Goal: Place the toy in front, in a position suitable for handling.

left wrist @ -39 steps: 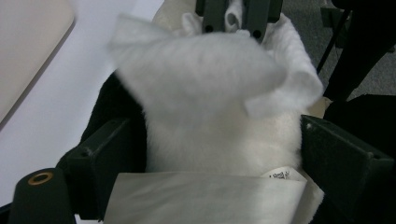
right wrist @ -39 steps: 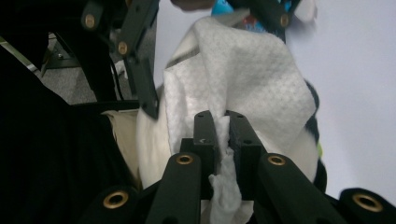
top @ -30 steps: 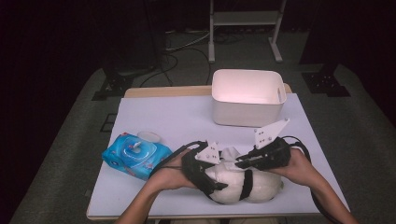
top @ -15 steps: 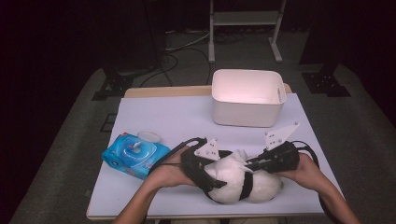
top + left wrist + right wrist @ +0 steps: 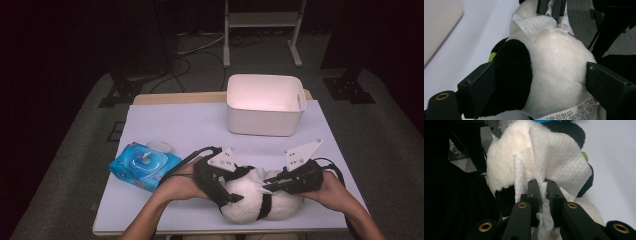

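Plush panda (image 5: 260,200) lies on the white table (image 5: 190,125) near its front edge, between both hands. Left gripper (image 5: 222,187) clamps the panda: in the left gripper view its two jaws press on either side of the body, one on the black patch, one on the white fur, printed tag (image 5: 571,113) showing at the bottom. Right gripper (image 5: 267,186) comes in from the right, jaws pinched together on a white wipe (image 5: 556,162); the wipe spreads out over the panda's white fur and its crumpled end hangs between the jaws. In the left gripper view the wipe lies on top of the panda with the right gripper's jaws closed on it. Blue wipes pack (image 5: 144,165) sits left of the left hand (image 5: 180,182), small clear lid (image 5: 159,146) just behind it. White bin (image 5: 265,104) stands at the back of the table, well apart from the panda.
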A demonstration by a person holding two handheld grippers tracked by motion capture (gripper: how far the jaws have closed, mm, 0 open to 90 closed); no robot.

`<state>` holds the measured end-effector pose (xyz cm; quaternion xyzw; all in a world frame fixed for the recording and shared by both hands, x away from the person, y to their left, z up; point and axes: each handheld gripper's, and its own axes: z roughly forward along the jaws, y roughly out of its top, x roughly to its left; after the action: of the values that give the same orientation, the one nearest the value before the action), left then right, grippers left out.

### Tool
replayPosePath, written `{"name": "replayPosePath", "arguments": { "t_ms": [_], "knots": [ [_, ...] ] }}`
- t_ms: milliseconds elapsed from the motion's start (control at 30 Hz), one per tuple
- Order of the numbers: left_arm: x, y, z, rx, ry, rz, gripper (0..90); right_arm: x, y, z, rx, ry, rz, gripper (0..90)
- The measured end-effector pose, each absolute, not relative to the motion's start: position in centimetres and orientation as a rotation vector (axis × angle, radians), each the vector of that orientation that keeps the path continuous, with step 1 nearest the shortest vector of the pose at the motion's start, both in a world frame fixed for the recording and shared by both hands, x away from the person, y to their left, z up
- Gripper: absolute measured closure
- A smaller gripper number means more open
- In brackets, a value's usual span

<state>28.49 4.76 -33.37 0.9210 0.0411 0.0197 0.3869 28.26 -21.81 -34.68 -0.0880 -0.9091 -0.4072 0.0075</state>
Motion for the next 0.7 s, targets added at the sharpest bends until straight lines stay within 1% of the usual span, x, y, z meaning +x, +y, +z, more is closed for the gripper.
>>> {"name": "replayPosePath", "arguments": {
  "t_ms": [367,500,700],
  "knots": [
    [28.1,4.4,-33.8,2.343,0.080,0.055,12.1,28.6,-20.0,-33.2,-0.205,-2.829,-1.302,82.2],
    [27.9,4.2,-33.8,2.343,0.067,0.059,12.0,28.7,-18.5,-32.4,-0.154,-2.827,-1.318,82.1],
    [27.9,4.7,-34.0,2.324,0.075,0.053,12.1,29.0,-18.0,-32.5,-0.147,-2.808,-1.334,82.0]
  ]
}}
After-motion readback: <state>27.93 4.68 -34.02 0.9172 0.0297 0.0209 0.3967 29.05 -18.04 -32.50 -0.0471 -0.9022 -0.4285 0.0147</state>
